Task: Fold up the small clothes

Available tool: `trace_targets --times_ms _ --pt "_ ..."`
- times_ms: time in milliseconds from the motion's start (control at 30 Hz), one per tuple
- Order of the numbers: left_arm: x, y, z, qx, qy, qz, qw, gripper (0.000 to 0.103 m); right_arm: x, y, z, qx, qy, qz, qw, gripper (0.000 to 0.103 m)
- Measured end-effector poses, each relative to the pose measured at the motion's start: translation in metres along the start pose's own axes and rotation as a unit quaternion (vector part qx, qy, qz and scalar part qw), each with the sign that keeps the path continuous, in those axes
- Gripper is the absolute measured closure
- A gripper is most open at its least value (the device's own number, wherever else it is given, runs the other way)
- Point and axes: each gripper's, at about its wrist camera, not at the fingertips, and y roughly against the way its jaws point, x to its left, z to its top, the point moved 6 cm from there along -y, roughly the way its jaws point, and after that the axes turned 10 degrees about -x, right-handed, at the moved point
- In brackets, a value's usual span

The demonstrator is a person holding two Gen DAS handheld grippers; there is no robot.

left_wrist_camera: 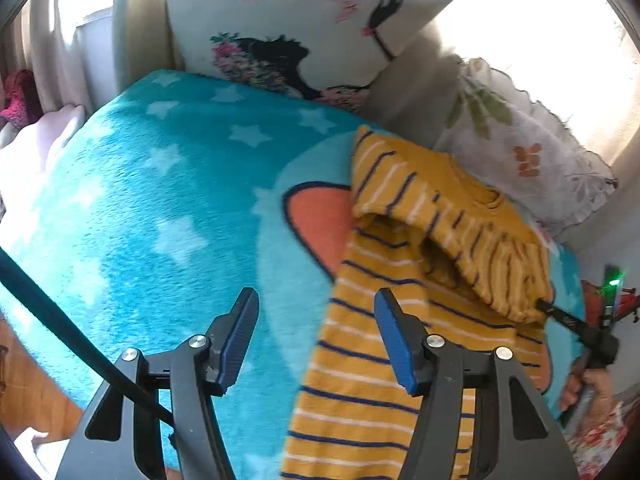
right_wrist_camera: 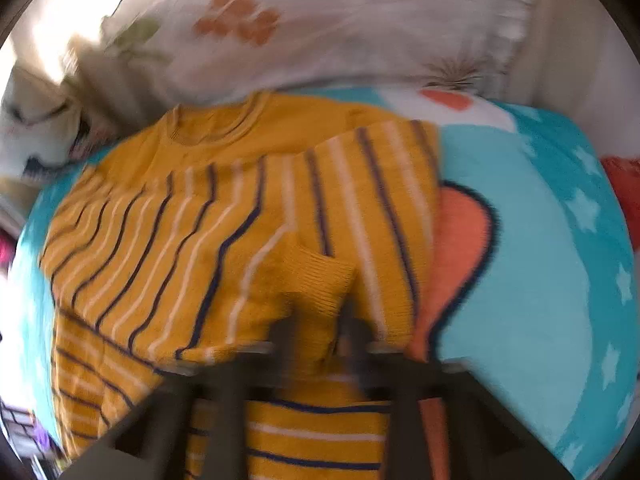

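Observation:
A mustard sweater (left_wrist_camera: 380, 380) with navy and white stripes lies flat on a turquoise star blanket (left_wrist_camera: 160, 200). My left gripper (left_wrist_camera: 316, 320) hovers open over the sweater's left edge with nothing between its blue pads. One sleeve (left_wrist_camera: 480, 248) is folded across the sweater's chest. At the right edge of the left wrist view, my right gripper (left_wrist_camera: 542, 305) pinches that sleeve's end. The right wrist view is blurred. It shows my right gripper (right_wrist_camera: 320, 332) shut on the ribbed sleeve cuff (right_wrist_camera: 320, 280), above the sweater (right_wrist_camera: 180, 240).
A white pillow with a printed figure (left_wrist_camera: 300, 32) and a floral pillow (left_wrist_camera: 520, 152) lean at the head of the bed beyond the sweater. A person's hand (left_wrist_camera: 592, 384) holds the right gripper's handle. The blanket (right_wrist_camera: 520, 280) spreads out to the sweater's side. A dark cable (left_wrist_camera: 60, 320) crosses the lower left.

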Motion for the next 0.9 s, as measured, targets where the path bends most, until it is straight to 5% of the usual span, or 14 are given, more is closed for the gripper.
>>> trace_targets --times_ms 200,367,400,500,533,633,800,900 --pt "0.002 -0.021 -0.012 0.016 -0.016 0.005 0.9997 0.044 0.004 0.035 0.031 -0.063 0.056 -0.022 0.996 0.096" --pt "-0.012 -0.038 -0.025 0.032 -0.048 -0.002 0.9983 0.044 -0.025 0.014 0.027 -0.026 0.013 -0.083 0.996 0.094" --pt "-0.015 -0.041 -0.028 0.033 -0.062 0.001 0.9975 0.044 -0.026 0.020 0.024 -0.034 0.001 -0.074 0.997 0.087" --pt "-0.021 -0.051 -0.035 0.041 -0.090 0.006 0.9951 0.044 -0.018 0.045 0.012 -0.073 -0.008 -0.077 0.994 0.042" --pt "-0.023 -0.052 -0.036 0.043 -0.091 0.002 0.9949 0.044 -0.015 0.053 0.006 -0.085 -0.012 -0.075 0.993 0.040" --pt "-0.034 -0.052 -0.025 0.033 -0.084 -0.025 0.9956 0.044 0.008 0.060 -0.005 -0.098 -0.002 -0.041 0.994 0.040" --pt "-0.072 -0.056 0.026 -0.001 -0.095 -0.082 0.9921 0.043 0.052 0.053 -0.016 -0.037 0.009 0.019 0.999 0.040" --pt "-0.091 -0.075 0.058 -0.027 -0.100 -0.079 0.9915 0.033 0.073 0.049 -0.024 -0.031 0.021 0.034 0.999 0.042"
